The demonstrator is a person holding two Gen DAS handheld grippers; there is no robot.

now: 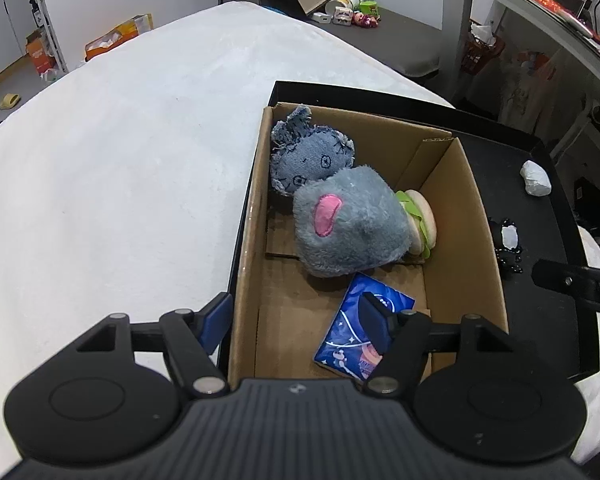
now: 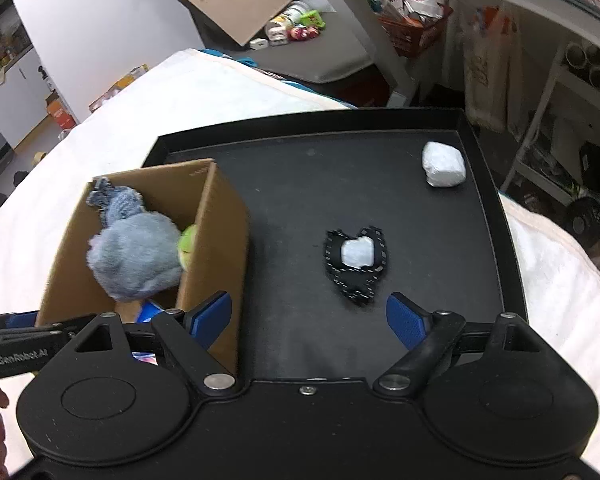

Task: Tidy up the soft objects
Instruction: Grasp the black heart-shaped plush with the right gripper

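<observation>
Cardboard box (image 1: 476,216) is sitting at the left end of a black tray (image 2: 480,152), the tray lying on a white bed (image 1: 120,168).

Inside the box: denim plush (image 1: 308,152) is resting in the far left corner; grey furry plush (image 1: 352,224) is leaning against it at mid-box; burger toy (image 1: 418,224) is wedged between the grey plush and the right wall. Blue tissue pack (image 1: 364,332) is lying flat on the box floor at the near end.

Left gripper (image 1: 296,322) is hanging over the near end of the box, jaws apart and pressing on nothing; the right finger is overlapping the tissue pack in this view, contact unclear, and the left finger is standing outside the box wall.

Right gripper (image 2: 308,318) is hovering over bare tray, jaws spread wide and empty. Just beyond it, a black stitched pouch (image 2: 356,280) with a white patch is lying on the tray. A white wrapped bundle (image 2: 444,164) is sitting near the tray's far right corner, well apart from the pouch.
</observation>
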